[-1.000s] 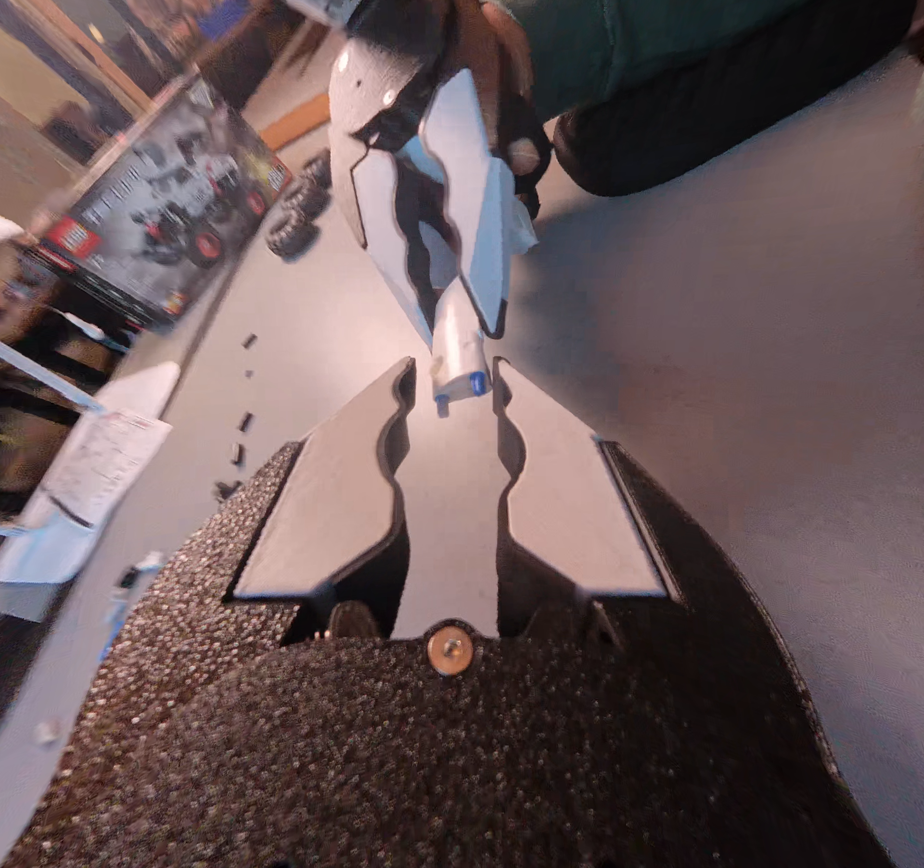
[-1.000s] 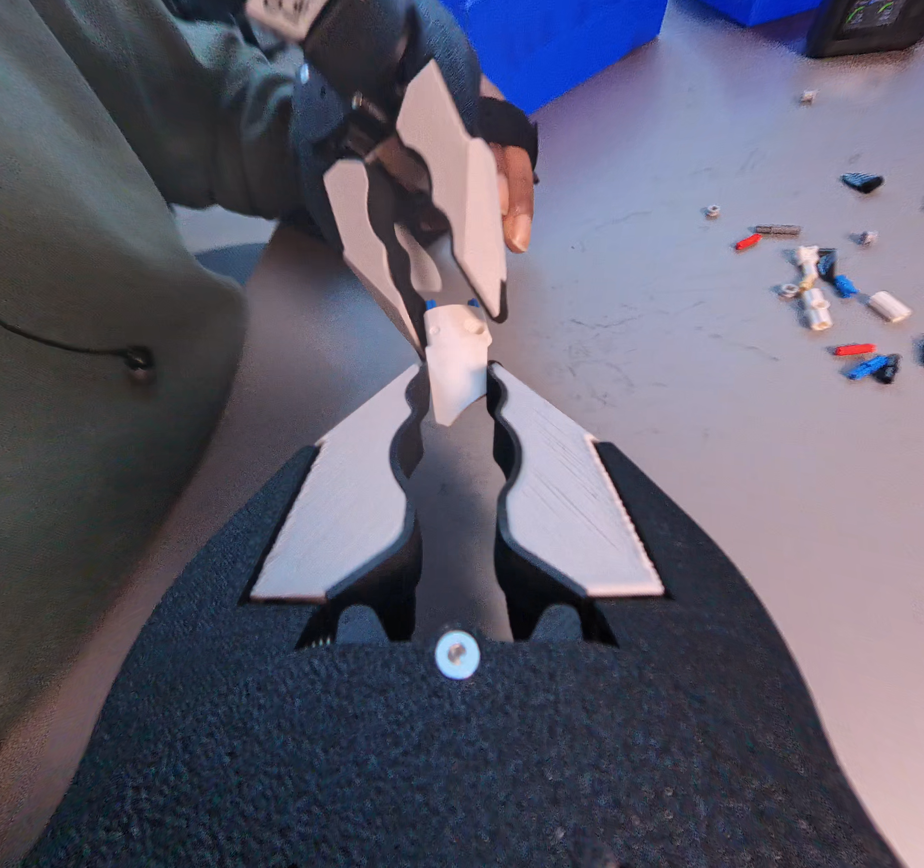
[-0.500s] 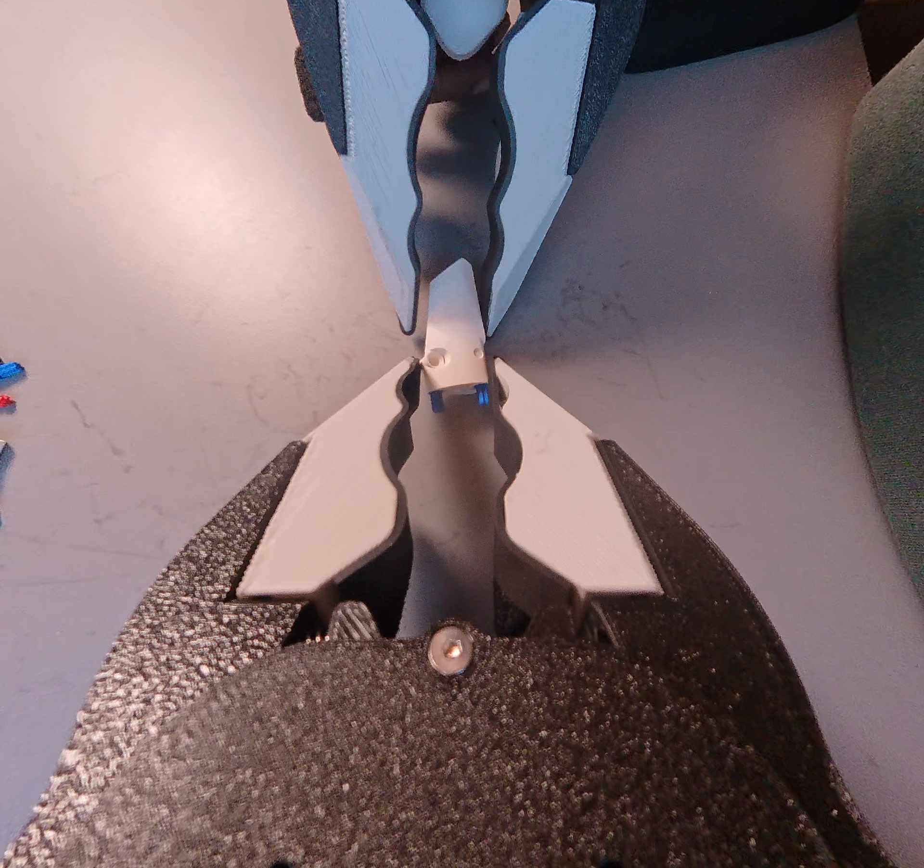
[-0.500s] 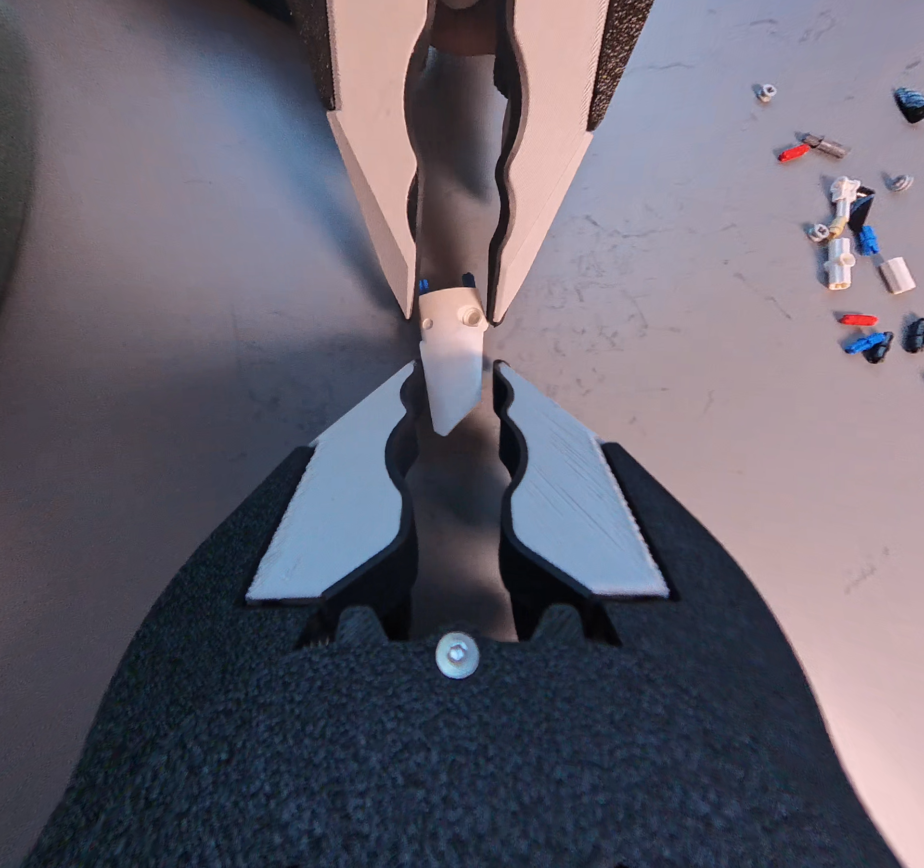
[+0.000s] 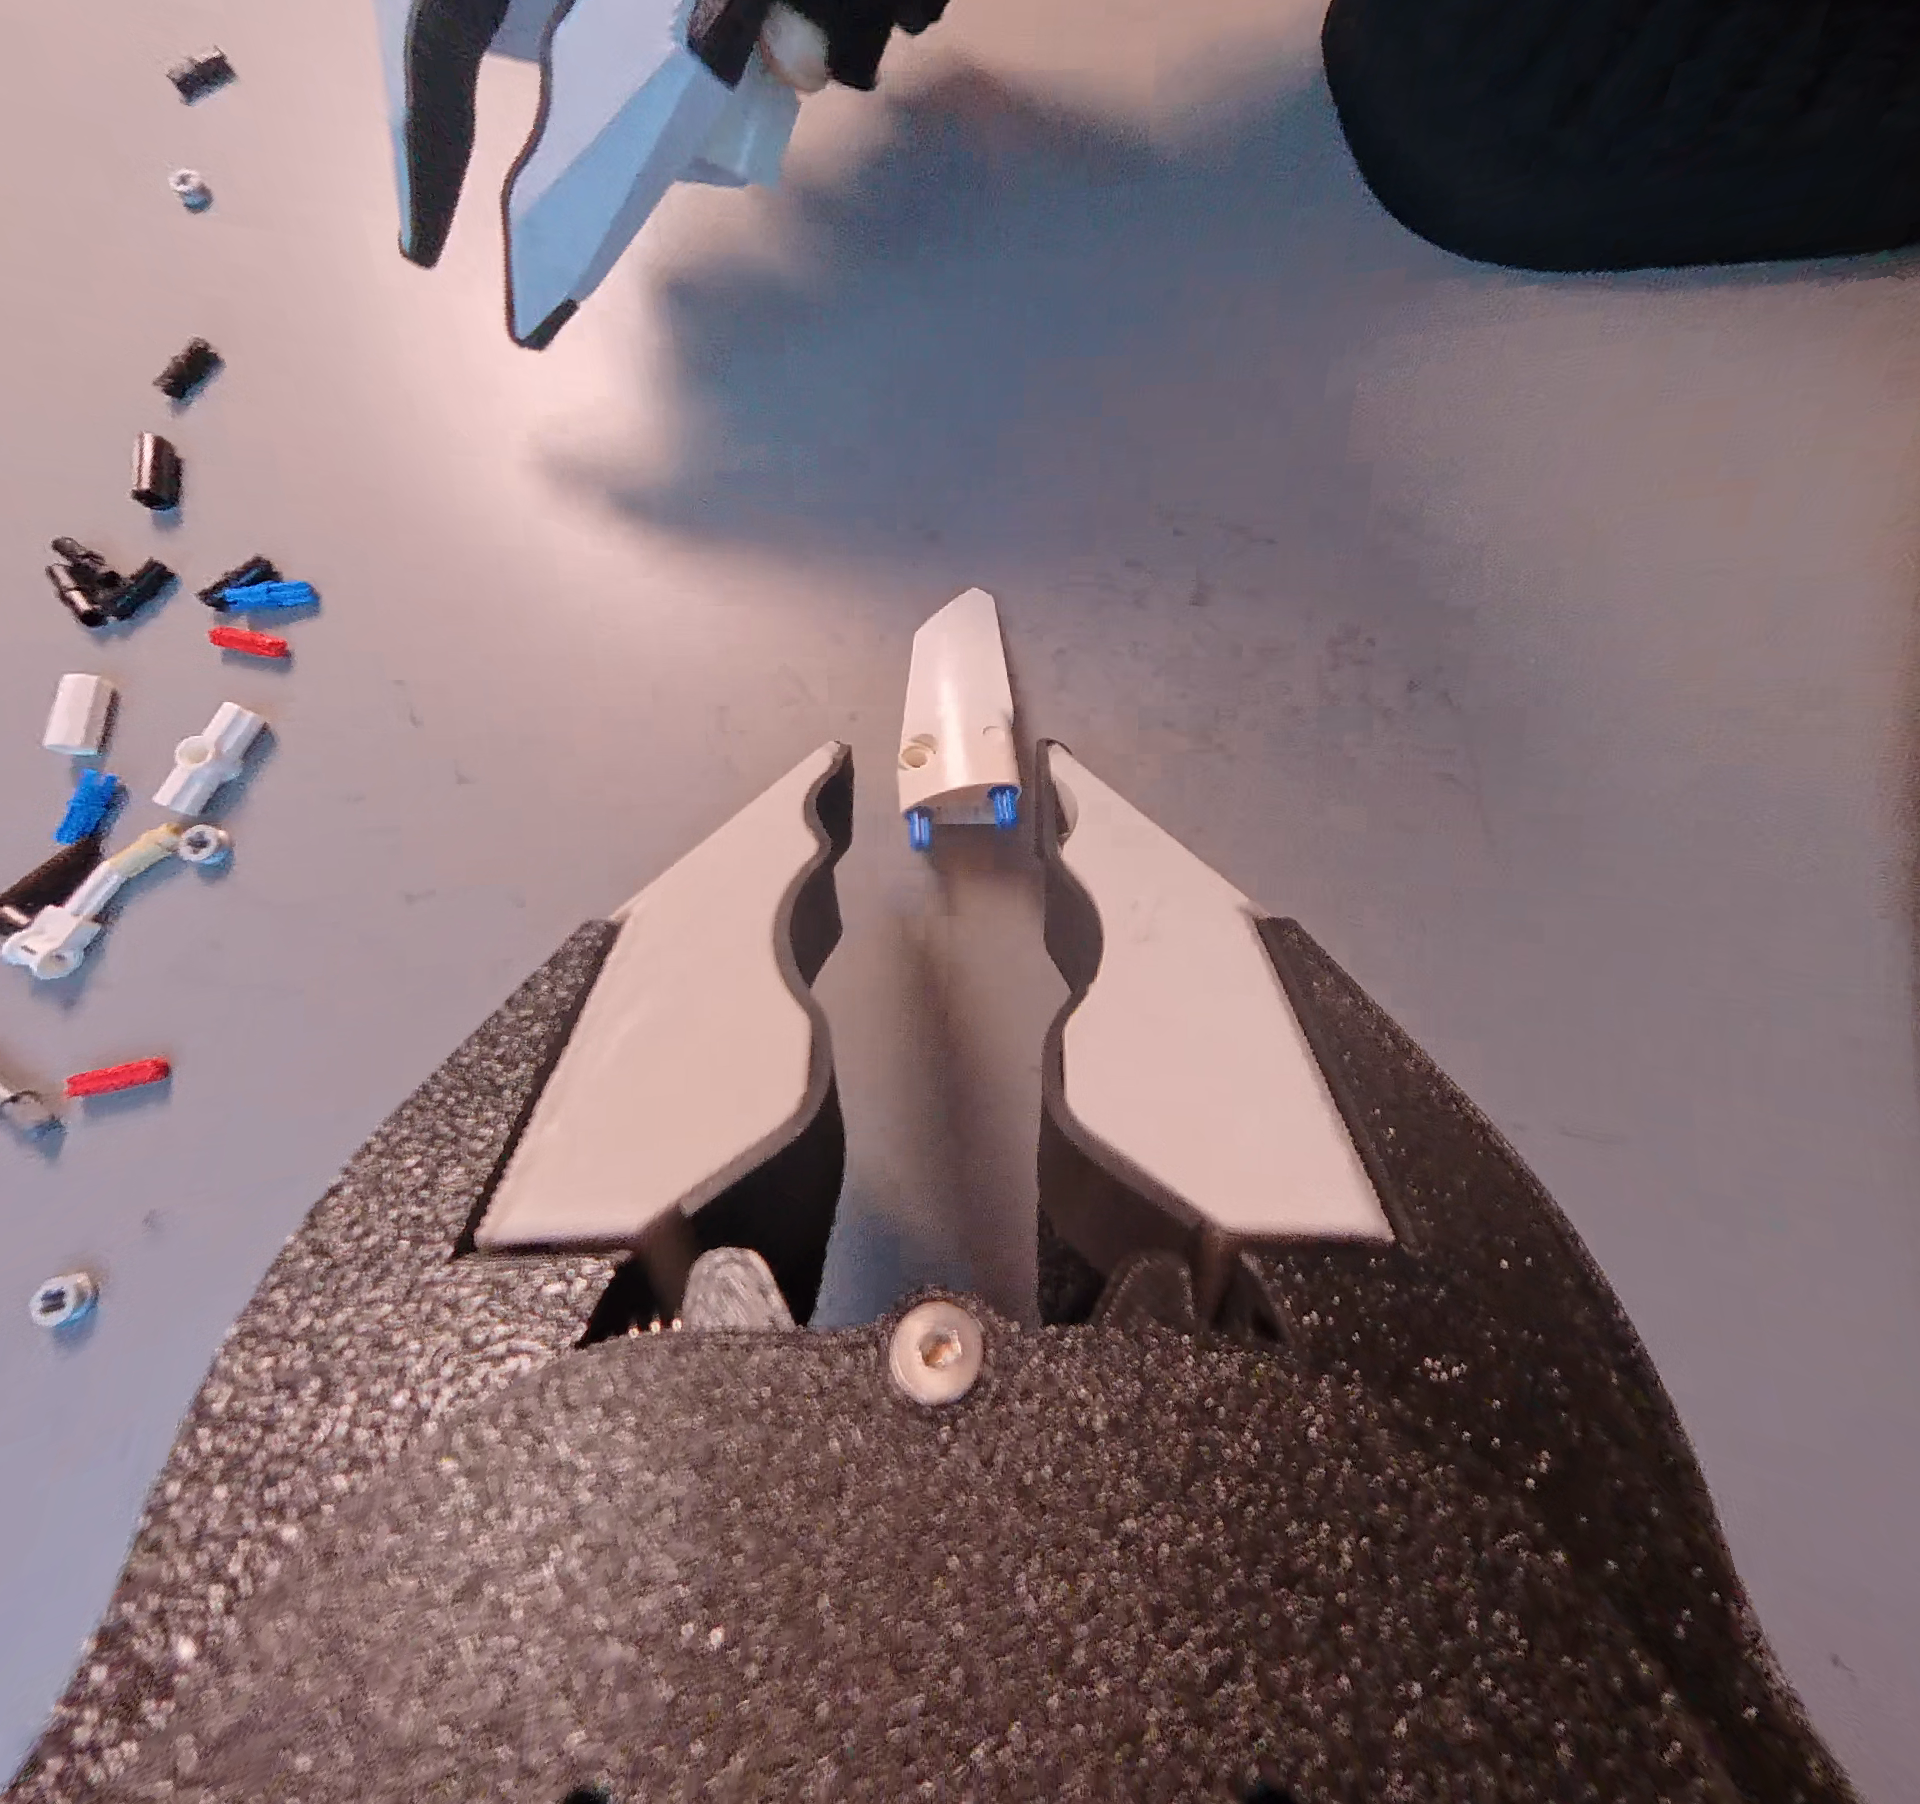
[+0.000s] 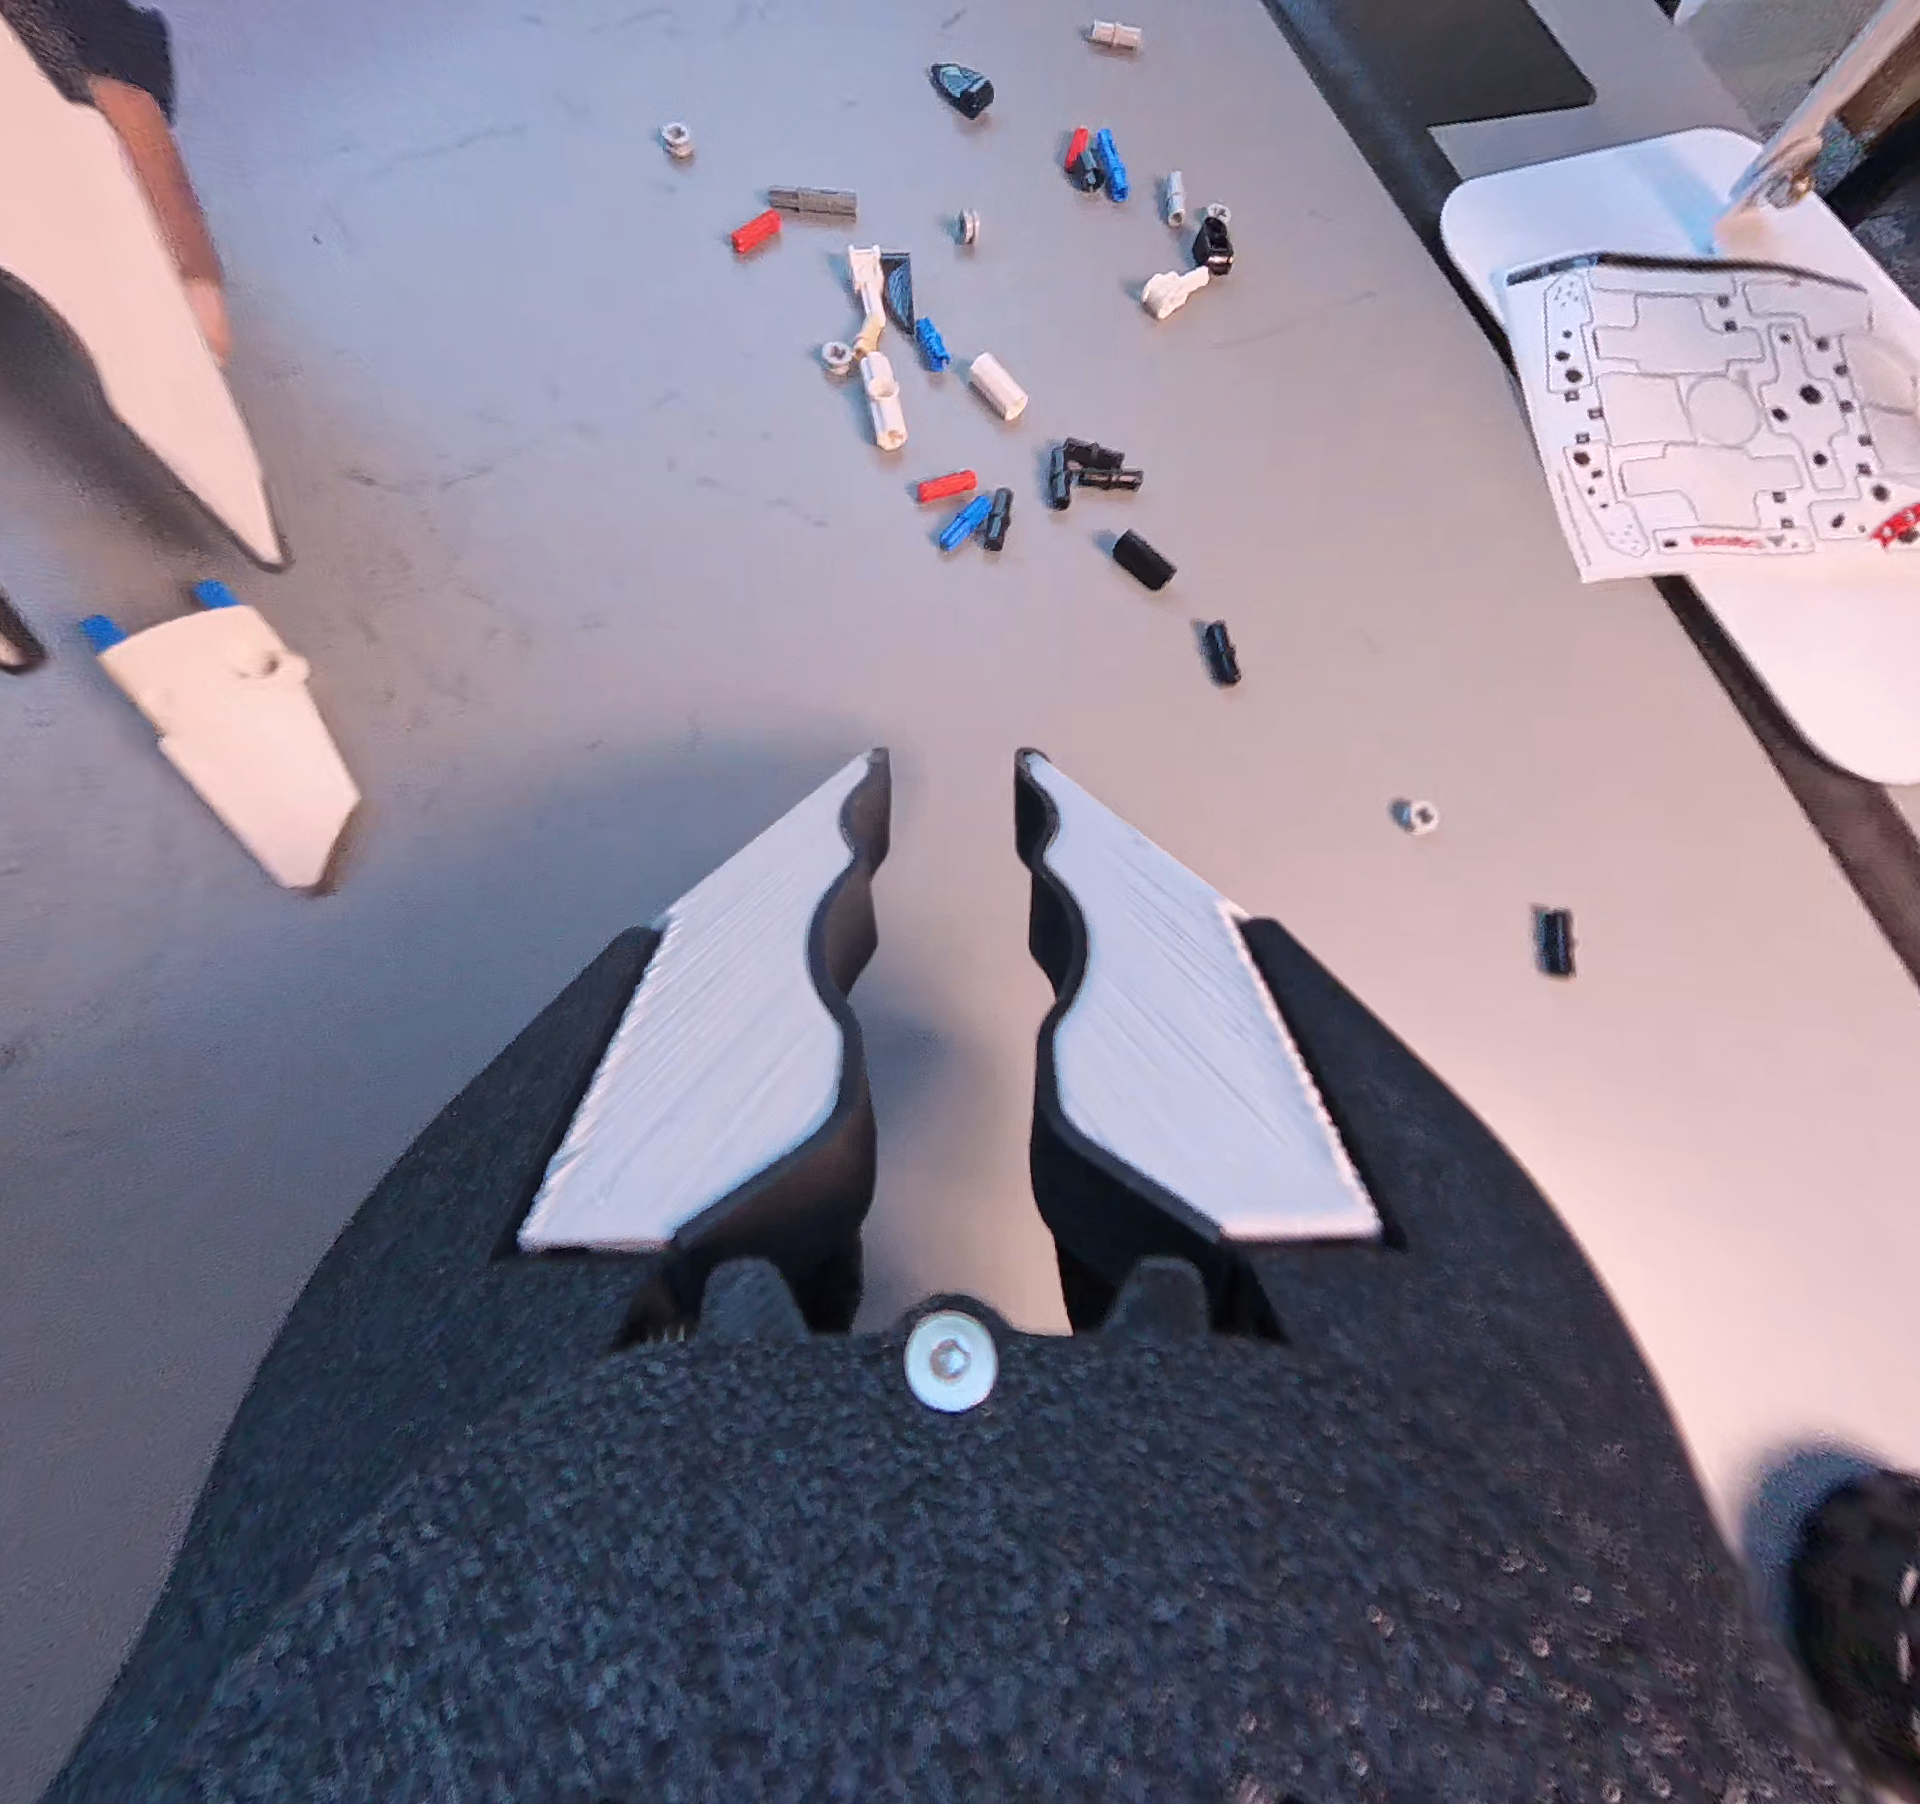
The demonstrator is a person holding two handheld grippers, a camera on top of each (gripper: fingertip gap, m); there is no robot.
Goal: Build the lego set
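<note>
A white wedge-shaped lego panel (image 5: pixel 954 715) with two blue pins at its near end lies flat on the grey table. My left gripper (image 5: pixel 940 759) is open, with the panel's pin end between its fingertips and a gap on each side. The panel also shows at the left of the right wrist view (image 6: pixel 234 726). My right gripper (image 6: pixel 951 767) is open and empty over bare table. It also hangs at the top left of the left wrist view (image 5: pixel 480 294), well away from the panel.
Several small loose pins and connectors, black, blue, red and white, lie scattered (image 6: pixel 977 372), also along the left of the left wrist view (image 5: pixel 135 715). A printed sheet (image 6: pixel 1714 404) lies on a white board at the right table edge. A dark rounded object (image 5: pixel 1621 81) sits at the far right.
Both grippers held the white panel between them in the air. Now the panel lies on the table, the left gripper has opened, and the right gripper has let go and moved away.
</note>
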